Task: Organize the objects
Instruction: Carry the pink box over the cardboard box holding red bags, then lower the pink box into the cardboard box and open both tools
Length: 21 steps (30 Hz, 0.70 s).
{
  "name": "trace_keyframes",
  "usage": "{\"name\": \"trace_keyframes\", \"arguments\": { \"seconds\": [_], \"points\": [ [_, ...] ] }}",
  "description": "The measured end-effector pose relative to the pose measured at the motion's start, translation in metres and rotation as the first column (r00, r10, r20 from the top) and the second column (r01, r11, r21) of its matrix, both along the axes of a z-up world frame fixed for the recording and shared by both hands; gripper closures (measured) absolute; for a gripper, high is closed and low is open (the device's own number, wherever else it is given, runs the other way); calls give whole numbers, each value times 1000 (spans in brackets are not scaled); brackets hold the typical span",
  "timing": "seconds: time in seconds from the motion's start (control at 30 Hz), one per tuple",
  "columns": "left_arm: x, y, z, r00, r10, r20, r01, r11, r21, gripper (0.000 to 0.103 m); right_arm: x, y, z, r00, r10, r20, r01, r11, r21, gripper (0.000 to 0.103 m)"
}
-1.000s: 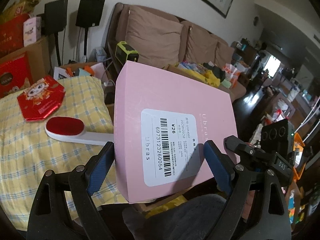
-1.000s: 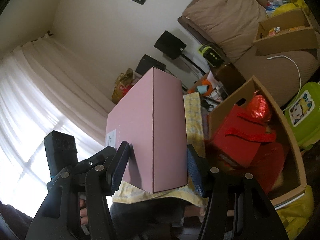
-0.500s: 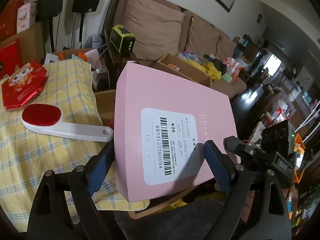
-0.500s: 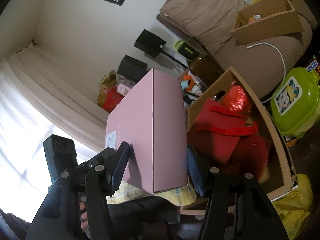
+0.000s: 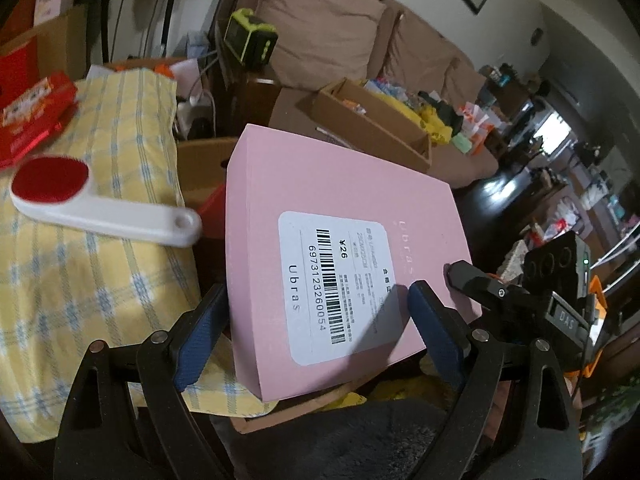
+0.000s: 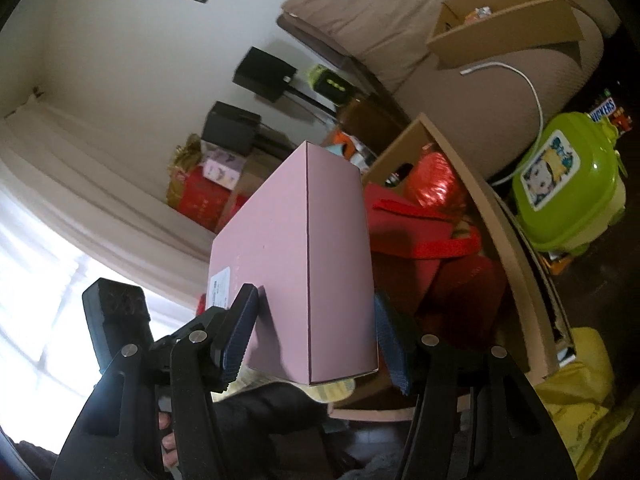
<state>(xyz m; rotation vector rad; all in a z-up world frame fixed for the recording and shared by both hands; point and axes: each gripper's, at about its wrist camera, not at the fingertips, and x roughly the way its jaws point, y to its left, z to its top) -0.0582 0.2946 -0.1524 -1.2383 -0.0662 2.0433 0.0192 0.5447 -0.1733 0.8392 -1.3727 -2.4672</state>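
A yellow checked cloth (image 5: 80, 264) is covering the table. A white brush (image 5: 92, 204) with a red pad is lying directly on it, and a red packet (image 5: 32, 112) is resting near its far edge, apart from the brush.

- Left wrist view: looks forward and steeply down along the left gripper (image 5: 316, 340), very close to the labelled broad face of the pink box (image 5: 344, 248); beyond it lie the yellow checked cloth (image 5: 92, 272) at left and the sofa (image 5: 320, 36) at top.
- Right wrist view: rolled sideways, looks along the right gripper (image 6: 314, 336) at the box's narrow edge (image 6: 308, 264), equally close; wall and window fill the left, an open cardboard box (image 6: 516, 256) the right.
- Shared field: the pink box, the sofa, the green-and-black device (image 5: 250, 38) (image 6: 332, 84); each view catches the opposite gripper's camera block.
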Motion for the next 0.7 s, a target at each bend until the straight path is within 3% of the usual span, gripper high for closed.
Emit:
{"name": "trace_keyframes", "arguments": {
  "seconds": [0.23, 0.27, 0.3, 0.37, 0.4, 0.53, 0.7],
  "points": [
    [-3, 3, -33, 993, -19, 119, 26, 998, -62, 16, -6, 9, -32, 989, 24, 148, -10, 996, -88, 43],
    [1, 5, -33, 996, -29, 80, 36, 995, -88, 19, -6, 9, -37, 985, 26, 171, -11, 996, -91, 44],
    [9, 11, -32, 998, -59, 24, 61, 988, -144, 19, -7, 10, -40, 980, 25, 197, -9, 996, -83, 47],
    [21, 21, -35, 993, -117, -9, 113, 974, -198, 19, -9, 10, -47, 969, 17, 247, -2, 998, -60, 51],
    [27, 27, -39, 989, -148, 5, 145, 966, -212, 19, -10, 10, -49, 964, 19, 266, -5, 999, -53, 54],
    [34, 33, -55, 983, -165, 80, 179, 956, -233, 20, -16, 4, -61, 921, -6, 389, -7, 999, 31, 52],
    [40, 30, -68, 984, -158, 78, 174, 939, -297, 20, -10, 12, -59, 917, -77, 392, 43, 995, 94, 56]
  ]
}}
